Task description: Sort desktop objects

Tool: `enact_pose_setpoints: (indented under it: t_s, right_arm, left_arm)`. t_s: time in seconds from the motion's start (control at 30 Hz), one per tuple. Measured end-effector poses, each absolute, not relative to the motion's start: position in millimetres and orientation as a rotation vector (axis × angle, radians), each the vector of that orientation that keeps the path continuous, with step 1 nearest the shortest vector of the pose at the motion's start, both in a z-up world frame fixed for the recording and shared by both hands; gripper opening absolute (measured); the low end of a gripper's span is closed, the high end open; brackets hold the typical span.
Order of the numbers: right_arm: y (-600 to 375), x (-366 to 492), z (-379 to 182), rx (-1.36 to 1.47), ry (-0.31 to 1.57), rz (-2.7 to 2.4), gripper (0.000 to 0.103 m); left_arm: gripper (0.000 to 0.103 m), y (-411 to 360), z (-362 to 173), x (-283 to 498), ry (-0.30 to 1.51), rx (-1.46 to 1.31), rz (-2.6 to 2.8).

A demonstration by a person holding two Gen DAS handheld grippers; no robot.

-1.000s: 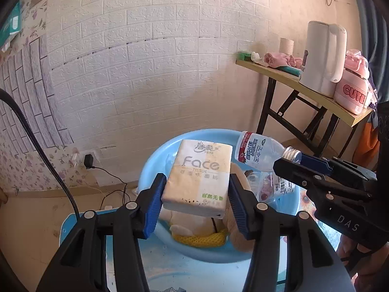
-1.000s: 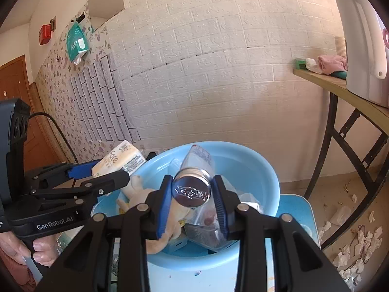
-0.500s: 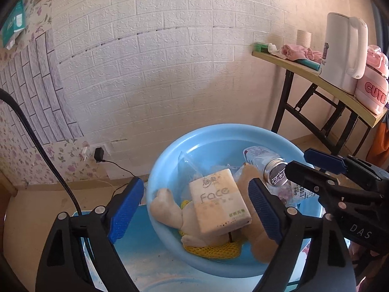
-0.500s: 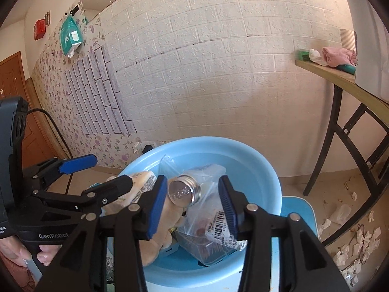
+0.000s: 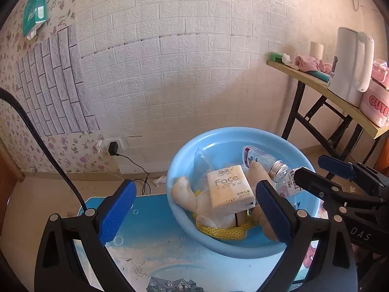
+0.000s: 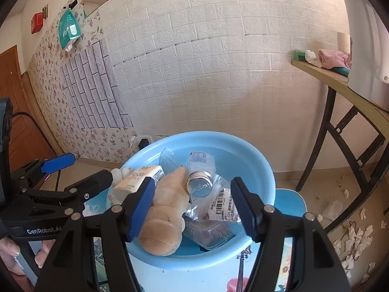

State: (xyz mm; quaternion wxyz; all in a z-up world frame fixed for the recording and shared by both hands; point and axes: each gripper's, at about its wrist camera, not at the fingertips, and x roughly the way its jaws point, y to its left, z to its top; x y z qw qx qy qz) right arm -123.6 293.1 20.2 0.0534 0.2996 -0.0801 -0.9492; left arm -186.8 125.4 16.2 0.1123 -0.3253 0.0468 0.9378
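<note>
A light blue plastic basin (image 5: 233, 136) (image 6: 257, 163) stands on a small blue printed table (image 5: 155, 248). In it lie a cream "Face" tissue pack (image 5: 229, 189) (image 6: 138, 177), a plush toy (image 5: 187, 194) (image 6: 165, 209), a clear bottle with a metal cap (image 5: 278, 170) (image 6: 200, 185) and a clear bag with a barcode label (image 6: 222, 205). My left gripper (image 5: 194, 214) is open and empty, just in front of the basin's near left rim. My right gripper (image 6: 194, 208) is open and empty, over the basin's near edge.
A white brick wall stands behind the basin, with a plug and cable (image 5: 113, 148) low on it. At the right a wooden folding table (image 5: 316, 85) carries a white kettle (image 5: 350, 65), pink items and a cloth. Paper scraps (image 6: 350, 233) litter the floor.
Both grippers opened and pulled back. The left let go of the tissue pack and the right let go of the bottle; both now lie in the basin.
</note>
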Motion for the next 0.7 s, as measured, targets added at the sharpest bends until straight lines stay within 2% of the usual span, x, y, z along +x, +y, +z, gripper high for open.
enact_pose_setpoints:
  t_s: [0.37,0.53,0.7]
  right_arm:
    - [288.9,-109.7,44.1,0.829,-0.219,-2.913,0.077]
    - [285.2,-105.9,51.8,0.818,-0.222,-2.924,0.078]
    - [280.9,-102.9,55.7,0.808,-0.205,-2.926,0.079]
  left_arm:
    - [0.099,118.6,42.3,-164.3,0.131,-0.817,2.807]
    - [0.099,119.4,44.3,-155.7,0.186,-0.811,2.825]
    - [0.103,109.9,45.1,-153.7,0.14,-0.825,2.827]
